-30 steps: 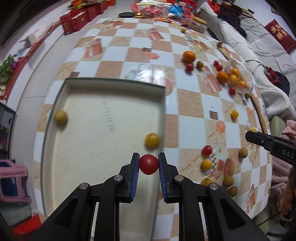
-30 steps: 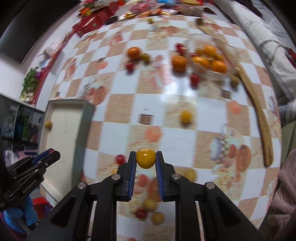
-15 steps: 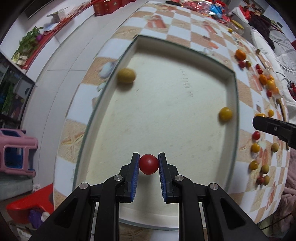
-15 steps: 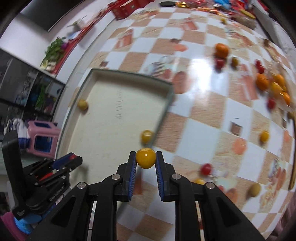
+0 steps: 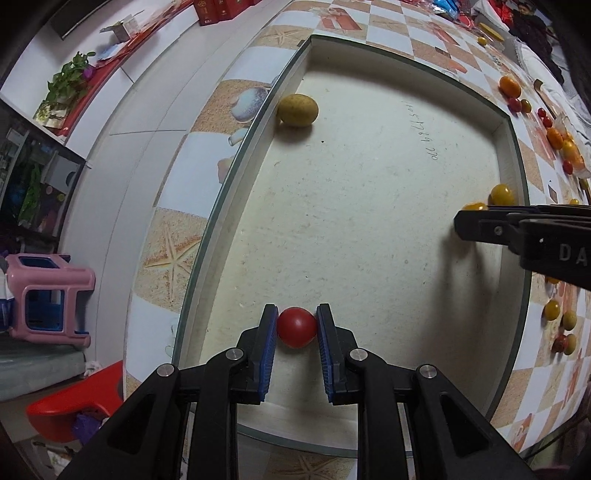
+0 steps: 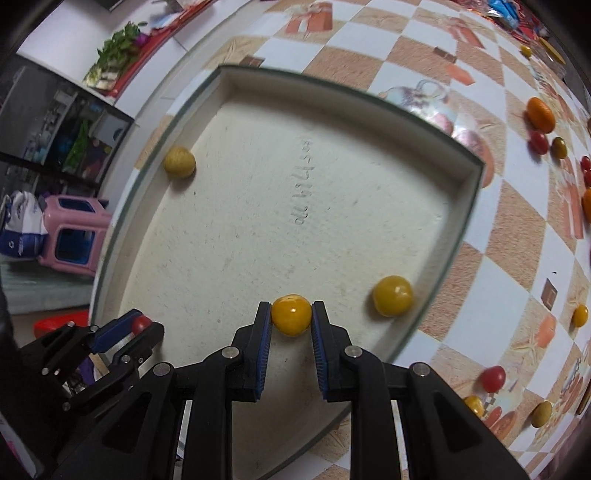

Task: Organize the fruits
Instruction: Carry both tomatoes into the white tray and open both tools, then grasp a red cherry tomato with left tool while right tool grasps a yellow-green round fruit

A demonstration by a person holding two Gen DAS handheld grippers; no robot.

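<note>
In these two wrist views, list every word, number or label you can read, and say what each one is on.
"DA": white letters on the right gripper's black body, cut off by the frame edge.
Handwritten digits on the tray floor, also in the right wrist view: there, but too scrawled to read.
Gold marks on the red boxes at the table's far end: too small and blurred to read.

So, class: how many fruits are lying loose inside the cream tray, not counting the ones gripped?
2. A dull yellow fruit rests against the tray's far left wall; a brighter yellow fruit lies near the right wall. The claws might hide others.
</note>
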